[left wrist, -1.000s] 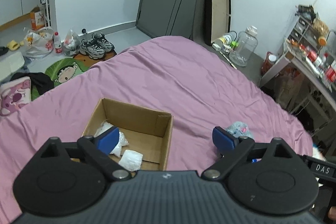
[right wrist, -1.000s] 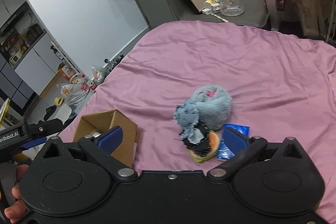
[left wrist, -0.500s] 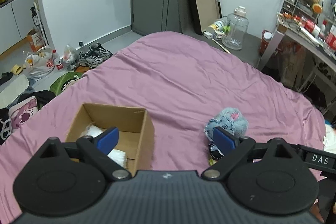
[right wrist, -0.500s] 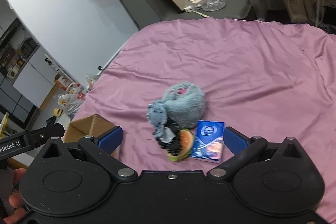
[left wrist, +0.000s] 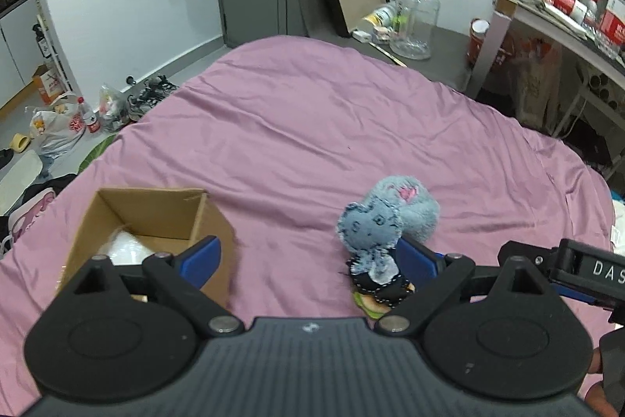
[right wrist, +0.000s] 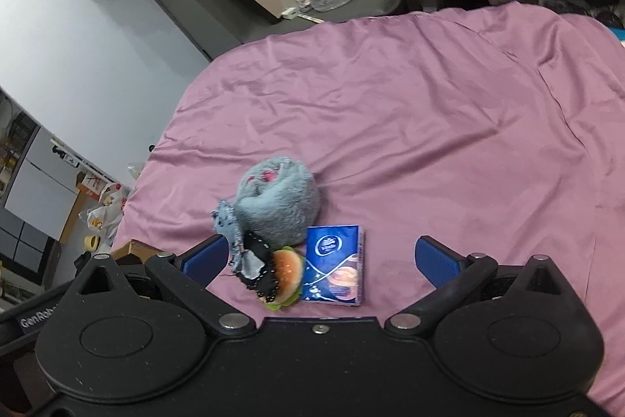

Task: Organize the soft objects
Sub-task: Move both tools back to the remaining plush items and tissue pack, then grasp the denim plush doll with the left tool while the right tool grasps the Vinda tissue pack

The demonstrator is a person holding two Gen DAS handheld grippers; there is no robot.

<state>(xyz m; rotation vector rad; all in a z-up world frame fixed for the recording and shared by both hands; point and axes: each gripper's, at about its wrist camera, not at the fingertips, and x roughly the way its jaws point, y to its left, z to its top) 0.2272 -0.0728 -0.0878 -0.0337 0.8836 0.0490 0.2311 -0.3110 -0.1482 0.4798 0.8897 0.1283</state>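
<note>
Soft items clustered on the pink bedsheet (right wrist: 429,112), taken here as the landmark pile: a fluffy blue plush (right wrist: 281,198), a denim patch toy (right wrist: 228,221), a burger-shaped toy (right wrist: 287,274) and a blue tissue pack (right wrist: 338,266), all touching. The right gripper (right wrist: 318,256) is spread wide and empty, with the pile lying directly ahead between its fingers; the tissue pack's long axis runs roughly along the reach direction. The left gripper (left wrist: 308,256), likewise spread and empty, has the pile off its right finger and the cardboard box (left wrist: 156,217), holding white packets (left wrist: 125,249), left of the pile. The right gripper appears better aligned.
</note>
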